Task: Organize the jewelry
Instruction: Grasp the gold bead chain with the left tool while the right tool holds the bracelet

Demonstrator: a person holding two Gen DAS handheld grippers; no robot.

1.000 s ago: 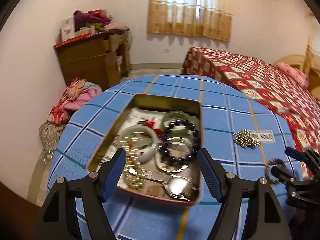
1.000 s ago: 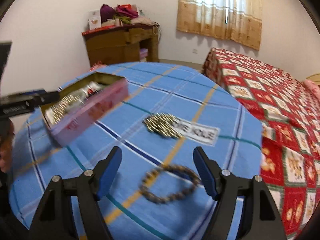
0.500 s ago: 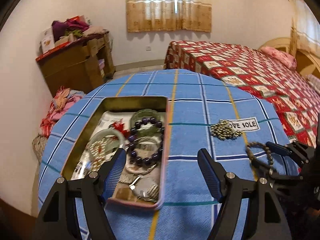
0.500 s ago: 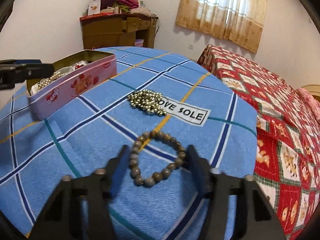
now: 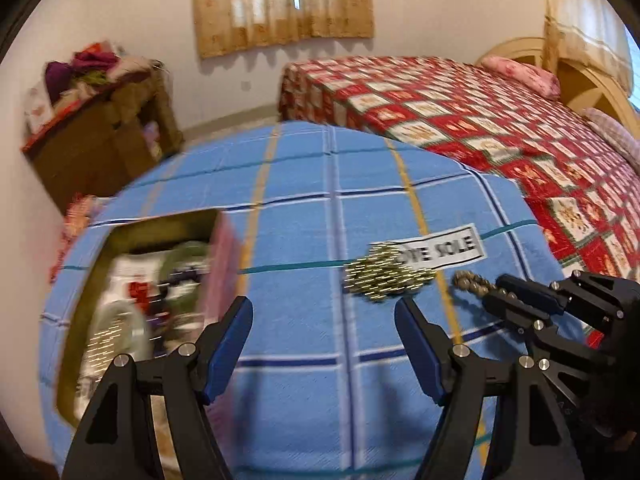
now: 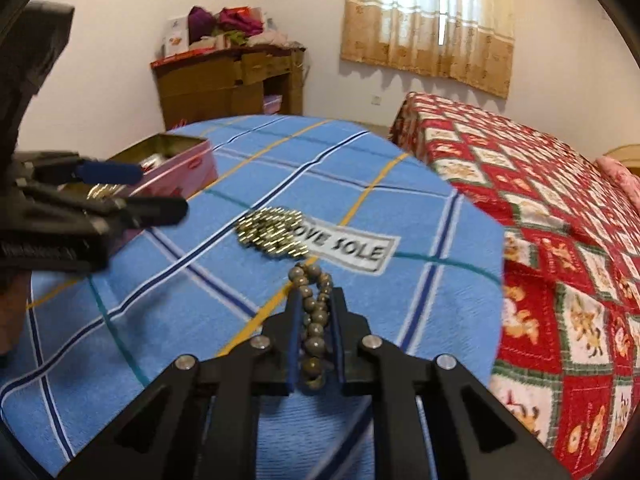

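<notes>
**Brown bead bracelet pinched on the blue cloth**

My right gripper [image 6: 316, 300] has just been closing its jaws and now clamps the brown bead bracelet [image 6: 314, 320] on the bench [image 6: 160, 300], near the gold bead pile [image 6: 274, 232]. My left gripper [image 5: 324, 320] hangs released, right of the pink tin [image 5: 224, 264].

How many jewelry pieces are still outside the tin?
2. A brown bead bracelet is pinched in the right tool, whose jaws have just been closing on it. A gold bead pile lies on the blue cloth beside the label. None other shows.
</notes>
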